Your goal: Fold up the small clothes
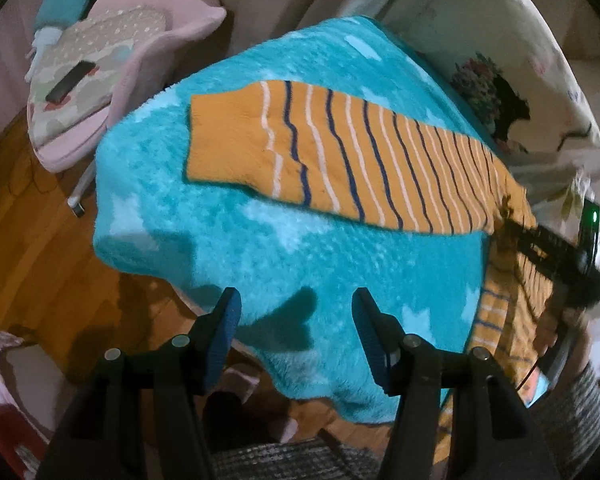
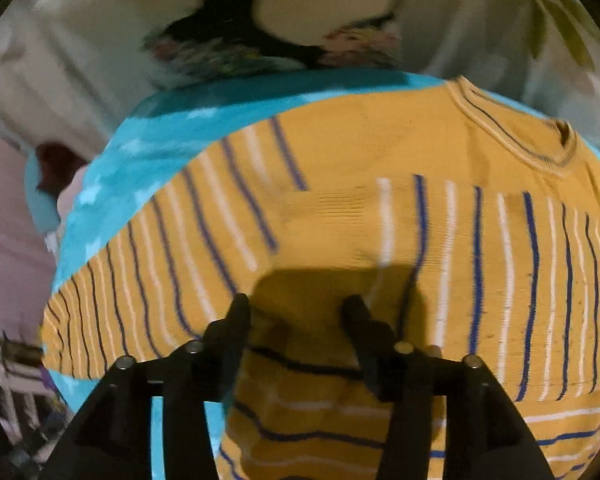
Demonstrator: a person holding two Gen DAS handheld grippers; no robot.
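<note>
Your orange striped sweater [image 1: 340,152] lies flat on the turquoise star-patterned blanket [image 1: 228,248] that covers the worktop, one sleeve stretched out toward the blanket's far left edge.

Your left gripper [image 1: 296,316] hangs over bare blanket near the front edge; its fingers [image 1: 224,328] stand apart with nothing between them, and the sleeve lies well ahead of them.

Your right gripper [image 2: 296,312] sits directly above the sweater's body, below the neckline [image 2: 512,136]. Its fingers [image 2: 360,320] stand apart, with orange knit showing in the gap; no pad presses on fabric. The view there is blurred.

A pink chair [image 1: 112,80] stands beside the worktop, a dark flat object [image 1: 70,80] on its cushion.
</note>
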